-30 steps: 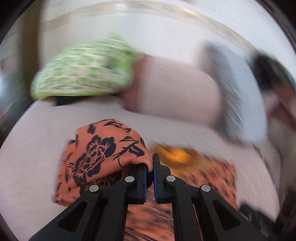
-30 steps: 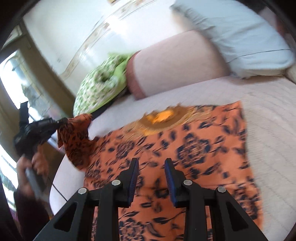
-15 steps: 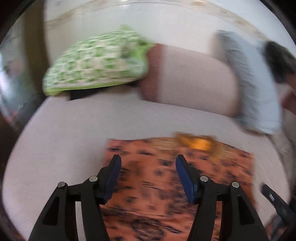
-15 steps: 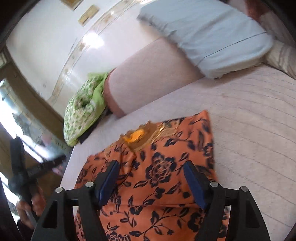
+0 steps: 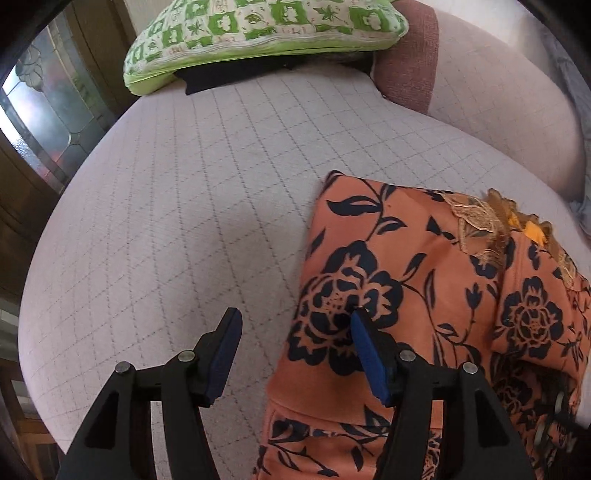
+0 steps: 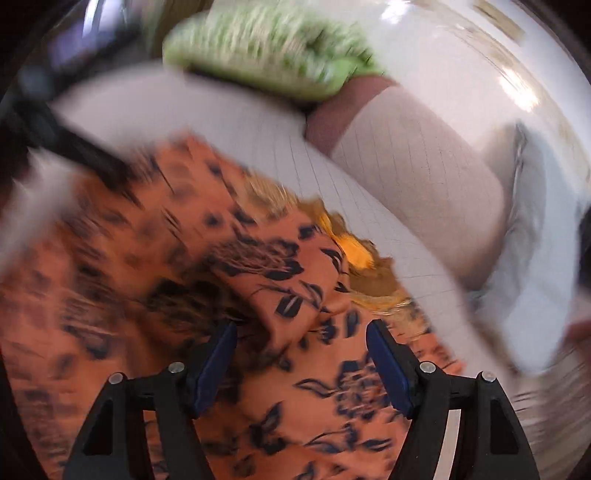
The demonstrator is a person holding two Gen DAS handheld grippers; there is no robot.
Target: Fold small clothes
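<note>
An orange garment with a black flower print (image 5: 424, 295) lies on the pale quilted bed (image 5: 203, 192), its gold lace neckline (image 5: 480, 218) at the far end and both side parts folded in over the middle. My left gripper (image 5: 295, 354) is open and empty, low over the garment's left edge. In the blurred right wrist view the garment (image 6: 258, 295) fills the lower frame. My right gripper (image 6: 301, 362) is open and empty just above it.
A green-and-white patterned pillow (image 5: 258, 29) lies at the head of the bed over a dark item (image 5: 236, 74). A pink bolster (image 5: 480, 85) and a grey pillow (image 6: 524, 258) lie beside it. A wooden door with glass (image 5: 44, 103) stands left.
My left gripper let go of the garment's folded-over part and opened. It moved down to the garment's left edge. My right gripper opened wide and swung over the garment.
</note>
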